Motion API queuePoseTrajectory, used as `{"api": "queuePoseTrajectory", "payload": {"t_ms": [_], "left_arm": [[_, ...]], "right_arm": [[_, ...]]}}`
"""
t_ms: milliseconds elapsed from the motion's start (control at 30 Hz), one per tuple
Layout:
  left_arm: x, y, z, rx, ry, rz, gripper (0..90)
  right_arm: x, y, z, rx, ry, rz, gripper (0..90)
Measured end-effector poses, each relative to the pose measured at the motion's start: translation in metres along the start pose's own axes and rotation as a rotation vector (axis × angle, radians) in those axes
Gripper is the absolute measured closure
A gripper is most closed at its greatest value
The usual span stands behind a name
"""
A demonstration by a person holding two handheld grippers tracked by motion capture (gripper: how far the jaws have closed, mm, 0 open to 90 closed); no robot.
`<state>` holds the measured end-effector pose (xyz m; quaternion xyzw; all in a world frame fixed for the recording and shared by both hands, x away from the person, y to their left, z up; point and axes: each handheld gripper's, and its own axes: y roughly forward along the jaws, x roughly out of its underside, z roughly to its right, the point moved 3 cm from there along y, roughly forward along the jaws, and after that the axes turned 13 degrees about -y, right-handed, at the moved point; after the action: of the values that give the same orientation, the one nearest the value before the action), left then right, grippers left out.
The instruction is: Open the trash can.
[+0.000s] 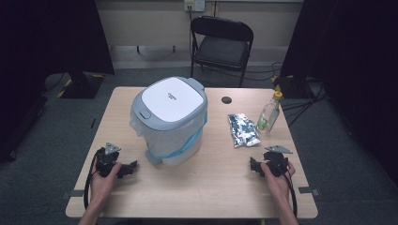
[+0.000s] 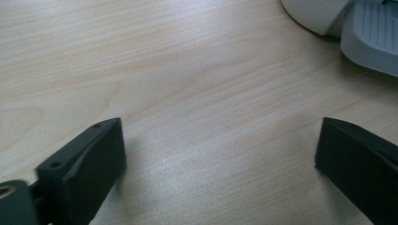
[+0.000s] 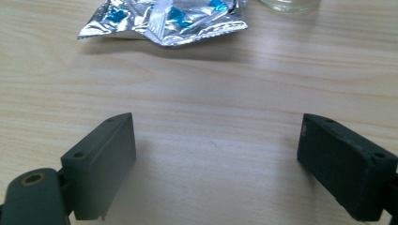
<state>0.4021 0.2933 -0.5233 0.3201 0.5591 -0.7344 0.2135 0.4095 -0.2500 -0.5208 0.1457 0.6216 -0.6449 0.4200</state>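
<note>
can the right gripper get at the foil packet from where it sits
Probably yes. The right gripper rests on the table with jaws open and empty, and in its own view only bare wood lies between it and the foil packet; the bottle stands off to the side.

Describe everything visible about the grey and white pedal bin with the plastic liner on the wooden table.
The grey and white plastic pedal bin stands upright left of the table's centre, its flat white lid shut. A clear liner with a blue drawstring band hangs over its rim. Its grey ribbed pedal juts from the base toward the person. It rests on the wooden table; neither gripper touches it.
</note>
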Motion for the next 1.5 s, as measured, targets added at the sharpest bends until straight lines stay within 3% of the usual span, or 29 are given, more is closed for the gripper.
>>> {"api": "queuePoseTrajectory", "payload": {"t_ms": [100,267,367,533,600,700,833,900,1100,1300,1500], "left_arm": [[-0.002,-0.001,-0.001,-0.022,-0.001,0.019,17.1],[-0.003,-0.004,0.002,-0.029,0.009,0.028,18.4],[-0.009,-0.006,0.002,0.0,-0.019,0.04,18.4],[-0.021,-0.01,0.002,0.021,-0.009,0.07,18.7],[-0.025,-0.009,0.005,0.026,0.008,0.083,18.9],[-0.035,-0.008,0.013,0.067,0.036,0.085,19.0],[-0.047,-0.006,0.026,0.089,0.078,0.096,18.5],[-0.048,-0.004,0.03,0.108,0.062,0.105,18.5],[-0.044,0.004,0.04,0.144,0.076,0.078,18.2],[-0.044,0.007,0.048,0.156,0.079,0.074,17.6],[-0.041,0.015,0.053,0.201,0.079,0.064,17.0]], "right_arm": [[-0.001,-0.001,-0.004,-0.009,-0.007,0.004,12.7],[-0.003,-0.002,-0.007,-0.016,-0.011,-0.011,13.4],[-0.006,-0.004,-0.009,-0.025,-0.017,-0.013,13.3],[-0.014,-0.011,-0.017,-0.04,-0.018,0.016,13.5],[-0.018,-0.012,-0.022,-0.047,-0.033,0.021,13.5],[-0.025,-0.011,-0.03,-0.071,-0.034,0.043,13.5],[-0.045,-0.007,-0.047,-0.107,-0.064,0.072,13.8],[-0.054,-0.005,-0.053,-0.116,-0.073,0.08,13.9],[-0.078,0.001,-0.072,-0.148,-0.09,0.116,14.2],[-0.096,0.01,-0.091,-0.178,-0.104,0.133,14.4],[-0.108,0.018,-0.104,-0.197,-0.109,0.139,14.7]]}}
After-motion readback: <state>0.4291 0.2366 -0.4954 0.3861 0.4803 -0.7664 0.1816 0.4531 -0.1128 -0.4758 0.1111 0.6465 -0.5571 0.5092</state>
